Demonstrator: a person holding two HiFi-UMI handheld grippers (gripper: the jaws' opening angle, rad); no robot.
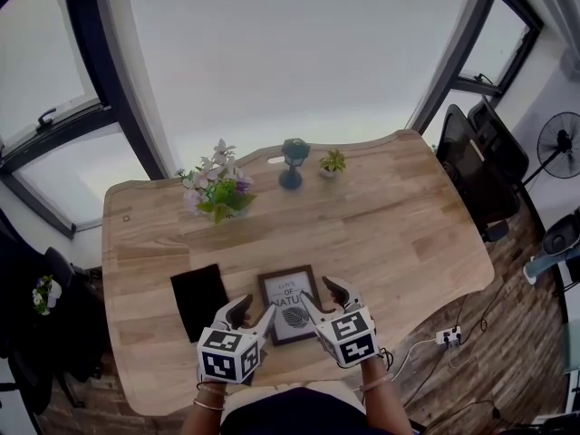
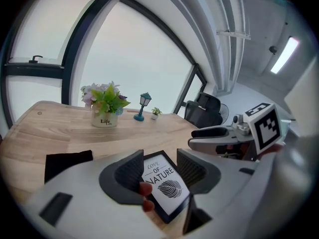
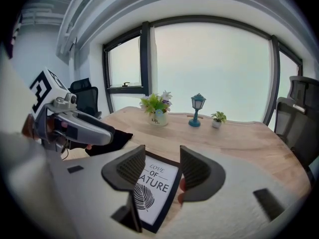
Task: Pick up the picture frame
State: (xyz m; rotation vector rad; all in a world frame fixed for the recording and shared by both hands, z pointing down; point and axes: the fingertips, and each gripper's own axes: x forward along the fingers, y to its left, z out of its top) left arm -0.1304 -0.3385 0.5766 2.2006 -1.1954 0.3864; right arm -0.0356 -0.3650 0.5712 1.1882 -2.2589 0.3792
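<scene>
Big wood surface w/ wavy edges fills the middle, right by tall windows. Black chairs stand just beside its right end. Next come the 2 claws, side by side at the near edge of the surface, each w/ a cube of square marks on the back. The left claw has its jaws wide apart & clamps on nothing; it hangs over the left side of the picture frame, & the frame shows thru the gap in the left gripper view. The right claw is wide apart too, nothing clamped, over the frame's right side, & the frame shows thru its gap as well. A flat black mat lies on the surface just left of the frame, near but apart. The picture frame lies flat near the front edge, black rim, white page w/ a leaf & the words "LOVE OF NATURE". At the far edge, well apart from the frame, stand 3 small things in a row: a white pot of flowers on the left, a little blue lamp post in the middle, & a tiny green plant on the right.
</scene>
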